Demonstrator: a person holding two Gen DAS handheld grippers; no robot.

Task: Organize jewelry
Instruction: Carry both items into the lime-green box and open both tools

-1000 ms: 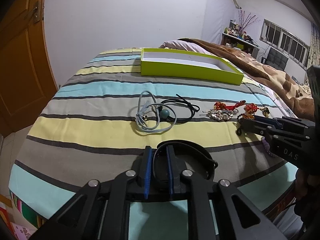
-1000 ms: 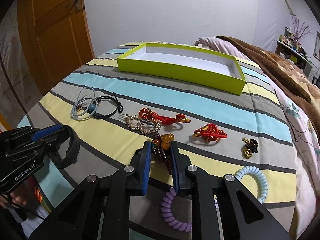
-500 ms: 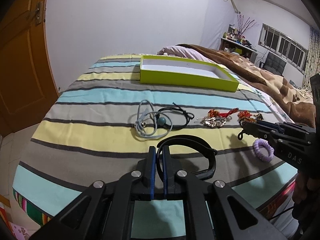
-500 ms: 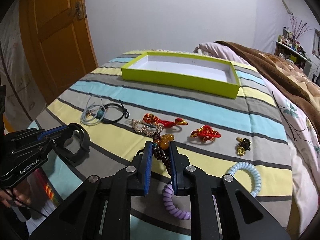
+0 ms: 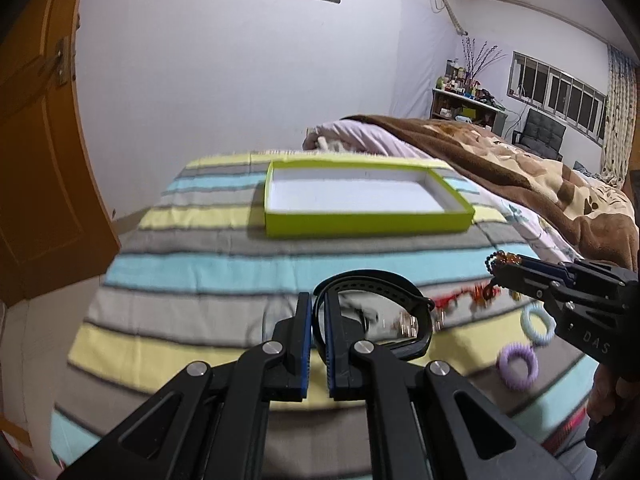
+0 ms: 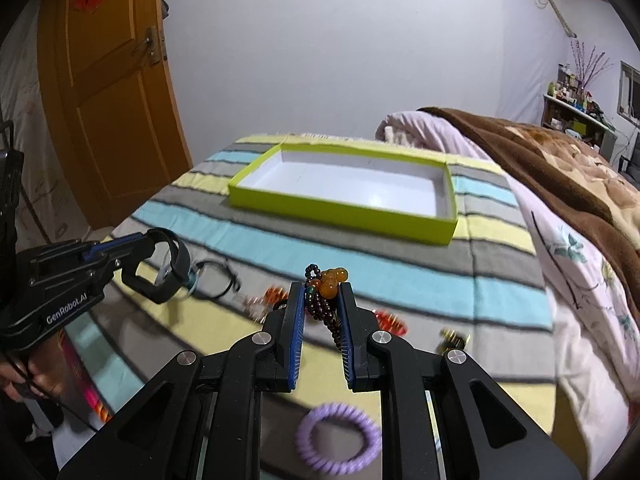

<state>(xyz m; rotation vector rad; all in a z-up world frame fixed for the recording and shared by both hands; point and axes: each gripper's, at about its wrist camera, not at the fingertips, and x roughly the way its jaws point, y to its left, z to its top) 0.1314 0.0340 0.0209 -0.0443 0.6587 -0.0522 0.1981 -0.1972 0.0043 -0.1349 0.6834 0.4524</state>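
Starting on the left, the left claw (image 5: 318,320) is pinched tight on a black band (image 5: 384,284), gripping one side of the loop so the rest curls out to the right of the tips, held up off the striped bed (image 5: 192,272). The right camera shows that same claw (image 6: 132,250) side-on with the band (image 6: 176,264) hanging as an open ring off its tip, which you can't really read from its own camera. Past it, the green tray (image 5: 368,224) sits flat on the bed with its long side running left to right, white inside. Over on the right, the right claw (image 6: 322,304) is clamped on a bead bracelet (image 6: 326,292), with the amber beads bunched at the tips and the dark strand trailing back along the fingers toward the camera. The left camera only catches a few beads (image 5: 498,259) poking out the front. On the bed below, a purple coil tie (image 6: 340,438) lies near the front edge, and only the left camera shows the pale blue coil tie (image 5: 538,322) beside it; the smaller red and gold pieces are too blurred to call.
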